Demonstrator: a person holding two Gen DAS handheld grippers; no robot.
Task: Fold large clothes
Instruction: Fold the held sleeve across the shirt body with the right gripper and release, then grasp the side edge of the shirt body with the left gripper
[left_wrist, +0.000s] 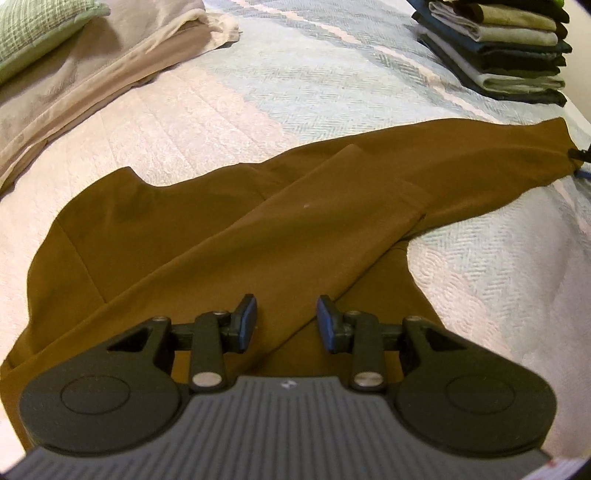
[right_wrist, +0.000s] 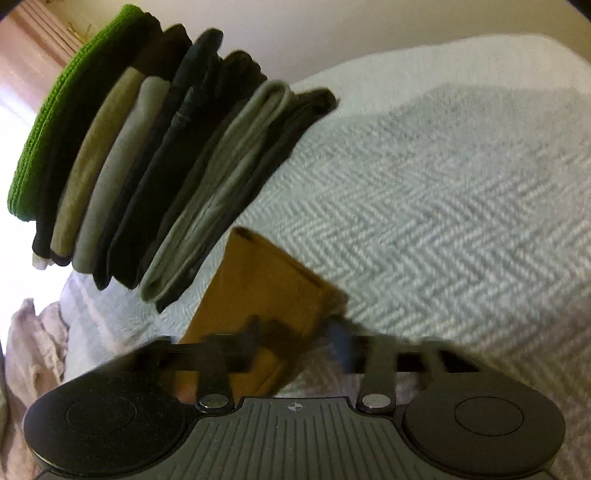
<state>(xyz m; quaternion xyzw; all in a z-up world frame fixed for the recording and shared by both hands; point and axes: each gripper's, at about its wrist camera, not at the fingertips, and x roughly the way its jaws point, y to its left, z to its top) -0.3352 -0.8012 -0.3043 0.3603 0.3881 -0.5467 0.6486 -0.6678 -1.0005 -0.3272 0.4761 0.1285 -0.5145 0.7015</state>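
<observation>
- Quilted bed (left_wrist: 332, 85) carries brown trousers (left_wrist: 229, 229), their long axis running toward the folded stack (left_wrist: 495, 48) at its far right corner.
- Our left gripper (left_wrist: 286, 319) hovers above them, jaws spread.
- Our right gripper (right_wrist: 295, 339) blurs over one leg's hem; we cannot tell its jaws.

Smooth matt brown cloth garment (left_wrist: 229, 236) on rough herringbone-woven bedspread (left_wrist: 332, 85); matt black plastic left gripper (left_wrist: 287, 320), upper-right folded cloth stack (left_wrist: 495, 44).

The trousers (left_wrist: 207, 236) lie spread on the bed (left_wrist: 314, 92), one leg crossing over the other toward the right. Behind them to the right, a stack of folded clothes (left_wrist: 495, 48) stands on the bed. At the far left lies a sheet (left_wrist: 85, 85), with a pillow (left_wrist: 33, 29) behind it.
</observation>
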